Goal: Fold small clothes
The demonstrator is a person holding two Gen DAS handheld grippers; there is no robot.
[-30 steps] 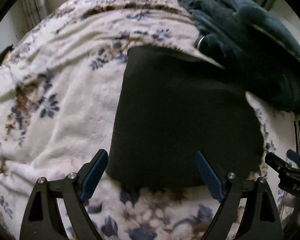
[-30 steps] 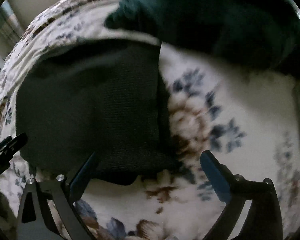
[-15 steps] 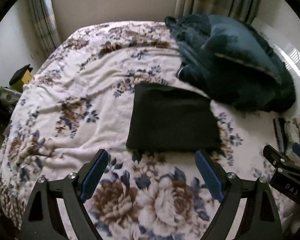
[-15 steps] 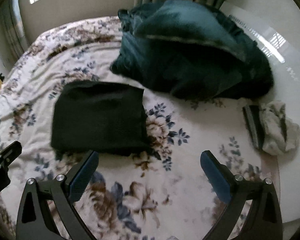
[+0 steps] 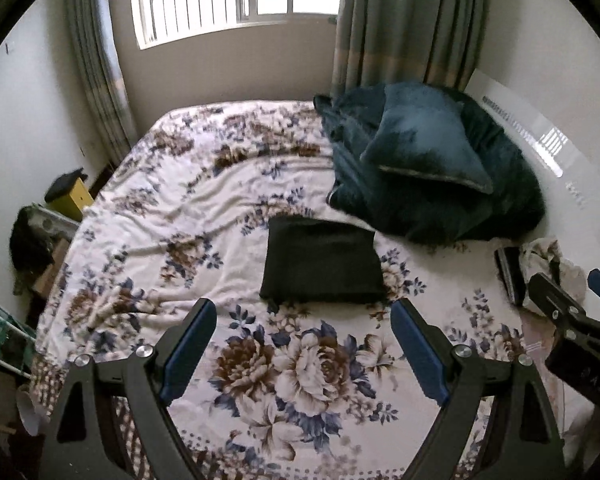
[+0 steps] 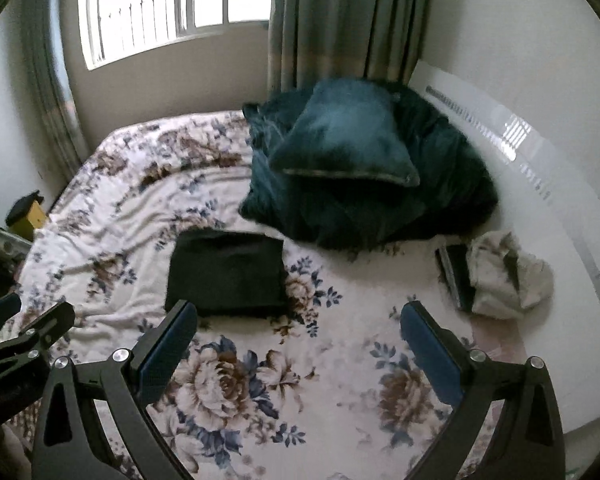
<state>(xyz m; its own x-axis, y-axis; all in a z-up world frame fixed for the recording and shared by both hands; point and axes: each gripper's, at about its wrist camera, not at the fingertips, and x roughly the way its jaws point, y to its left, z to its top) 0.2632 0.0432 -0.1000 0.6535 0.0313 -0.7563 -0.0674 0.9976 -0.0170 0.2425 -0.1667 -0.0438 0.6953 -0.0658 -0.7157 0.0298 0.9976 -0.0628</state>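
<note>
Beside blurred pale clothes (image 6: 508, 276), half-hidden dark item (image 6: 454, 276)

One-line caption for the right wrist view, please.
Open right gripper above floral bed; folded black garment lying flat, crumpled pale cloth unfolded.

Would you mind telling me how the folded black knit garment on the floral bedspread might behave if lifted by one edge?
The folded black knit garment looks soft, so it would probably droop and unfold. Lying flat on the plush floral bedspread, it seems light and likelier to drag than slide.

A dark garment (image 5: 322, 266) lies folded flat, rectangular, mid-bed on floral bedspread (image 5: 172, 216).
</note>
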